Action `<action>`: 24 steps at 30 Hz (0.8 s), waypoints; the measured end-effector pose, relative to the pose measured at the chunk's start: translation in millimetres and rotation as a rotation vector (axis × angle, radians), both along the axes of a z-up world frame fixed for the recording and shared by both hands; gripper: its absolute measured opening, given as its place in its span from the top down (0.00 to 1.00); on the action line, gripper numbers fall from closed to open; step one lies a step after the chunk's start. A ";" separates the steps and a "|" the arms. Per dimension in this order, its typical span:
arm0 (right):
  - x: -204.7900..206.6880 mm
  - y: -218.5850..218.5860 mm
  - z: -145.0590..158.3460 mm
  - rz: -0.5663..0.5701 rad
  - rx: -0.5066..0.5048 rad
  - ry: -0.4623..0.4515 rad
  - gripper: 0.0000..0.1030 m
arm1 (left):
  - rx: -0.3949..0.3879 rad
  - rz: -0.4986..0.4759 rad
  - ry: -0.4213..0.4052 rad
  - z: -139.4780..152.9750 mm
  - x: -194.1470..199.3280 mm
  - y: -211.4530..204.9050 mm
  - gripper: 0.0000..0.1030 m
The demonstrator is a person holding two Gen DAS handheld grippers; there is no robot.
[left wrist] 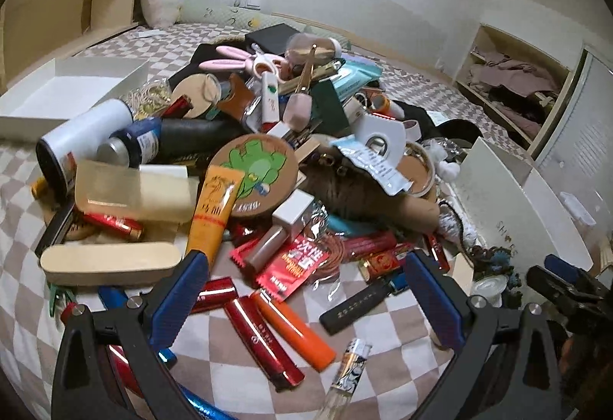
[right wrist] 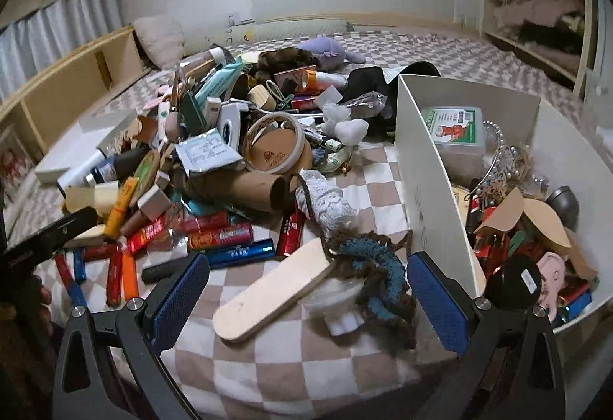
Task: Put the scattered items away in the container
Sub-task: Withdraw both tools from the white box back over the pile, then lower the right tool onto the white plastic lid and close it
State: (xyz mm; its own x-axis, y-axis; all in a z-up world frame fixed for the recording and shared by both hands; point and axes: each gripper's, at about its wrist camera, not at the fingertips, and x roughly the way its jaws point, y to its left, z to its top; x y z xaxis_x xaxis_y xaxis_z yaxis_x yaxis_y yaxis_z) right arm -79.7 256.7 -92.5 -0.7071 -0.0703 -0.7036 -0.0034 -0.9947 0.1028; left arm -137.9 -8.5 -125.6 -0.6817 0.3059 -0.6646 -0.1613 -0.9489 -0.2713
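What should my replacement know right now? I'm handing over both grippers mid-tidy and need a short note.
Left gripper: open, empty, above the orange lighter and red lighters at the pile's near edge.
Right gripper: open, empty, over the flat wooden piece and the teal-brown crocheted piece, just left of the white box.
Done: the box already holds some items, including a green-labelled plastic case.
Left: most of the pile remains on the checkered bedspread.
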 end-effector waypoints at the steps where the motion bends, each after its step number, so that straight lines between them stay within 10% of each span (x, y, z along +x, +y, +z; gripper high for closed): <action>1: 3.4 0.6 -0.2 0.005 -0.016 0.000 0.00 | 0.002 -0.002 -0.006 -2.3 0.7 0.2 0.00; 8: 13.7 -10.3 -7.1 0.133 0.018 -0.065 0.23 | -0.004 -0.022 -0.011 -9.5 5.5 3.1 0.00; 16: 1.3 -36.8 -22.0 0.333 0.324 -0.226 0.46 | 0.045 -0.041 0.003 -7.5 7.8 -0.3 0.00; 24: -31.1 -29.4 -55.0 0.306 0.389 -0.430 0.48 | 0.028 -0.064 -0.007 -12.3 7.3 4.6 0.01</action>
